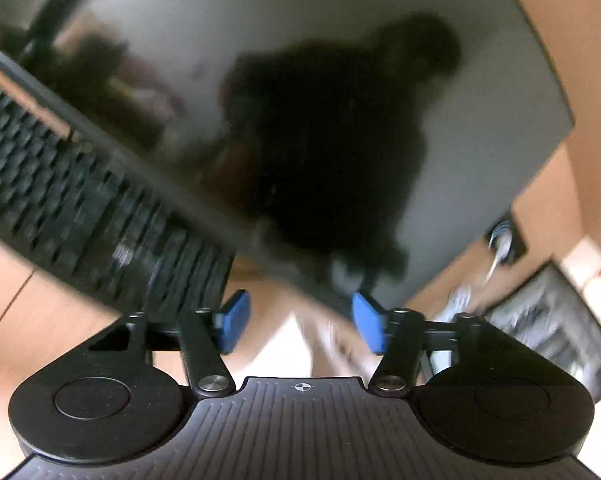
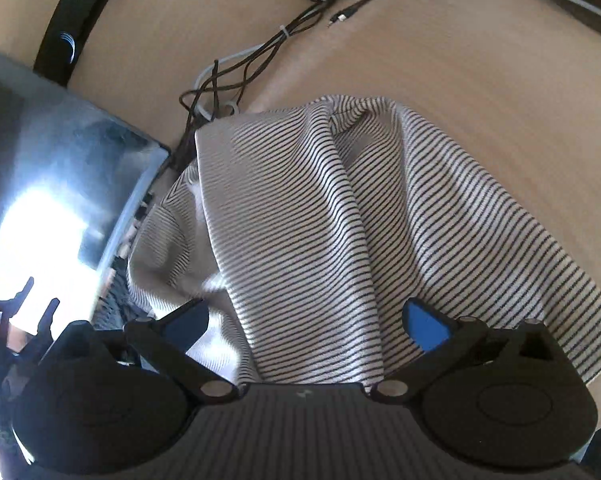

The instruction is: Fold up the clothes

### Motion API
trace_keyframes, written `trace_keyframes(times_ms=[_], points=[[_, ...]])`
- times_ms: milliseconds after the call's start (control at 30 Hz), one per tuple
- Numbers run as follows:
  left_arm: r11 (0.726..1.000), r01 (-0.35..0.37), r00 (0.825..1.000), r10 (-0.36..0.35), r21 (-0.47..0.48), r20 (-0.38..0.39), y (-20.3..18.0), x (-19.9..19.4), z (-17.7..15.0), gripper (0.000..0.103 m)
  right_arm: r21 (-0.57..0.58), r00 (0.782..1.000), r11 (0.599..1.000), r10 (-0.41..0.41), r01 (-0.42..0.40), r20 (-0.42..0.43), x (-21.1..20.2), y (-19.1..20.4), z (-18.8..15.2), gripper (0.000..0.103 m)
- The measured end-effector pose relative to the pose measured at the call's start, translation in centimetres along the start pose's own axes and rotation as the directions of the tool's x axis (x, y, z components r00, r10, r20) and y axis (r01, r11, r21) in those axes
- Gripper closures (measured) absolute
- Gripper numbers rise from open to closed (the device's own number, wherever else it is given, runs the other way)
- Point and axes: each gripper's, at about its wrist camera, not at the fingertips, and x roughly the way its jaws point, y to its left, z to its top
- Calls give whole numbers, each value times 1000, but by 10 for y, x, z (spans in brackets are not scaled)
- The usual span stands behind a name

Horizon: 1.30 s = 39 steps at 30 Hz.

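The striped garment (image 2: 340, 220) lies rumpled on the wooden surface (image 2: 480, 80), beside a laptop (image 2: 60, 152). Right gripper (image 2: 306, 326) hovers over it, fingers apart and empty. Left gripper (image 1: 298, 320), fingers apart, faces the laptop's dark screen (image 1: 300, 100).

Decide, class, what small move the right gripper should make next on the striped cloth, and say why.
Probably lower the right gripper and close it on the near edge of the white, black-striped knit garment. Its blue-padded fingers stand open above the cloth, holding nothing, and the garment lies rumpled on the tan wooden desk.
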Motion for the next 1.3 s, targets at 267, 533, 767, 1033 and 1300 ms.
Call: trace_keyframes(times_ms=[267,533,767,1033,1300], points=[[974,-3,972,57,228,-228,-32,40,-71,17,-386,975,899,-221,206,6,23,57,-1,0],[889,-142,958,234,435,-165,-73,101,-70,17,-718,920,576,-275,391,280,80,126,6,30],[761,-251,899,413,598,-149,-68,154,-60,78,-845,851,235,-359,481,384,108,93,61,96],[742,-324,875,471,587,-112,-54,162,-51,74,-815,759,48,-401,577,513,112,40,147,95],[834,-241,929,346,496,-132,-65,103,-54,32,-775,841,340,-318,532,437,66,52,160,47]])
